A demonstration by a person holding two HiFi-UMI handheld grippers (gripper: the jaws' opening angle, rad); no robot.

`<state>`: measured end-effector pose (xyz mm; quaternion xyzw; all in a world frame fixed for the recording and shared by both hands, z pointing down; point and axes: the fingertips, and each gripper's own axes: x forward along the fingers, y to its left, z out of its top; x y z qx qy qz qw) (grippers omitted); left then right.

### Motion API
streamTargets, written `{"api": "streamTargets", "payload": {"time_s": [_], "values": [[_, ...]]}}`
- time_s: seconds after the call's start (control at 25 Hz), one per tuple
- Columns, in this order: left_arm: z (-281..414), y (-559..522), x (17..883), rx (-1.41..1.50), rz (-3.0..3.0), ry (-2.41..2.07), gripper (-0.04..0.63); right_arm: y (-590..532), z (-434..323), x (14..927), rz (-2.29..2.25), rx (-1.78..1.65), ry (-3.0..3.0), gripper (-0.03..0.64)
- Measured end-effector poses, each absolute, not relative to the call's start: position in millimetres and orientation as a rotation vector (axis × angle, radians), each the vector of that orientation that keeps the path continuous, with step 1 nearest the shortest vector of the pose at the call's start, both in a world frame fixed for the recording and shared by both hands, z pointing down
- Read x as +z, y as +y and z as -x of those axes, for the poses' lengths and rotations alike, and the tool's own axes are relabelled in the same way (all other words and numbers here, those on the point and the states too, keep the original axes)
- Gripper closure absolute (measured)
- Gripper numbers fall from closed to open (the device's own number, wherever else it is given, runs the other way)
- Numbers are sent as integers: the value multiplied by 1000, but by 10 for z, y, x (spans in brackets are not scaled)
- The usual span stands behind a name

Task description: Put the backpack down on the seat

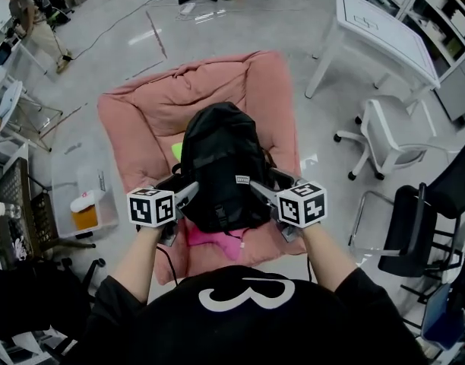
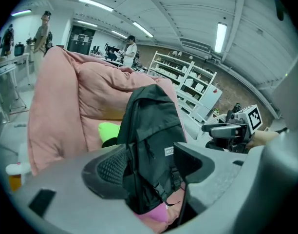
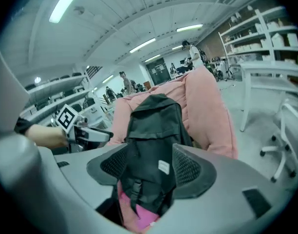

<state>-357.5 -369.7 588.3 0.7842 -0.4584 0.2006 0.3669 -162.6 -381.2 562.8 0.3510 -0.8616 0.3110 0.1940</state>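
Observation:
The black backpack (image 1: 221, 166) (image 2: 154, 135) (image 3: 154, 130) stands upright on the pink cushioned seat (image 1: 141, 120) (image 2: 66, 101) (image 3: 207, 106), leaning against its back. A bright green item (image 1: 176, 151) (image 2: 109, 130) peeks out at the backpack's left, and a pink cloth (image 1: 210, 238) lies under its bottom. My left gripper (image 1: 183, 192) (image 2: 146, 165) is open beside the backpack's lower left. My right gripper (image 1: 267, 192) (image 3: 151, 167) is open beside its lower right. Neither pair of pads presses on the bag. Each gripper shows in the other's view: the right gripper (image 2: 232, 128) and the left gripper (image 3: 85, 133).
A white table (image 1: 384, 29) and a white swivel chair (image 1: 388, 135) stand to the right, with a black chair (image 1: 430, 219) nearer. A clear bin (image 1: 84, 204) sits left of the seat. A person (image 1: 31, 25) stands far left. Cables cross the floor behind.

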Motion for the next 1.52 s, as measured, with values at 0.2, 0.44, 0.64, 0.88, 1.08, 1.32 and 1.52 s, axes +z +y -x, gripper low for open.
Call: {"api": "streamTargets", "payload": {"time_s": [0.2, 0.44, 0.64, 0.88, 1.08, 1.32, 1.52], "values": [[3324, -3271, 5487, 473, -2003, -1140, 304, -3365, 1748, 5004, -803, 924, -2593, 363], [2860, -2844, 4576, 205, -2157, -1129, 321, -3051, 1548, 4493, -827, 801, -2664, 612], [2594, -2506, 4130, 102, -2227, -1148, 504, -2714, 1350, 4173, -831, 693, -2755, 614], [2335, -2172, 3858, 67, -2287, -1134, 589, -2379, 1262, 3849, -762, 668, -2871, 614], [2186, -2037, 3757, 107, -2336, -1174, 589, -2252, 1196, 3758, -728, 648, -2902, 614], [2131, -2018, 3710, 105, -2342, -1182, 589, -2213, 1156, 3743, -721, 606, -2895, 614], [2124, -2120, 3741, 156, -2370, -1181, 589, -2279, 1175, 3849, -727, 599, -2867, 614]]}}
